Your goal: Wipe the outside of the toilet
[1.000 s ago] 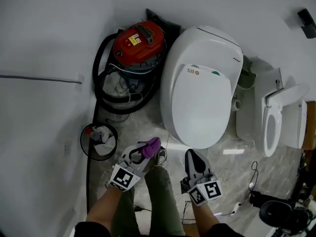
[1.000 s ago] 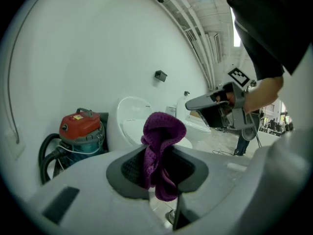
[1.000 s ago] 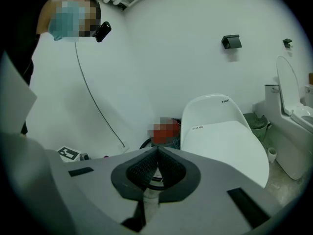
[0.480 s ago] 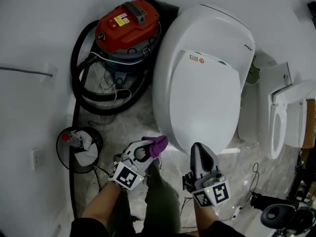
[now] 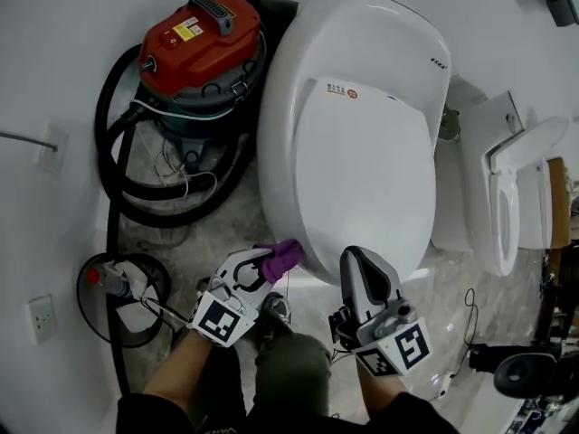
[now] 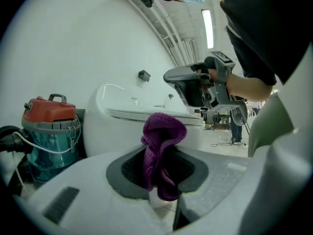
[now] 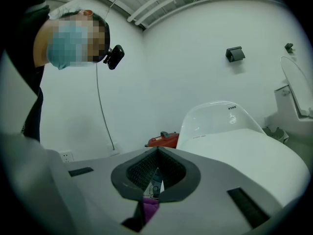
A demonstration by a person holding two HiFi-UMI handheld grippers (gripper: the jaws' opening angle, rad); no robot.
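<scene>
Head view: clamping purple cloth (image 5: 282,258) in left gripper (image 5: 261,271) at toilet (image 5: 362,152) front edge; holding right gripper (image 5: 355,262) closed, empty. Barely begun, seemingly.

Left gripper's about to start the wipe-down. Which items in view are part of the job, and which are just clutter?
In the job:
- toilet
- purple cloth, clamped in the left gripper
- right gripper, shut and empty

Lying about:
- red vacuum and its hose
- waste bin
- second toilet, seat up
- wall socket
</scene>
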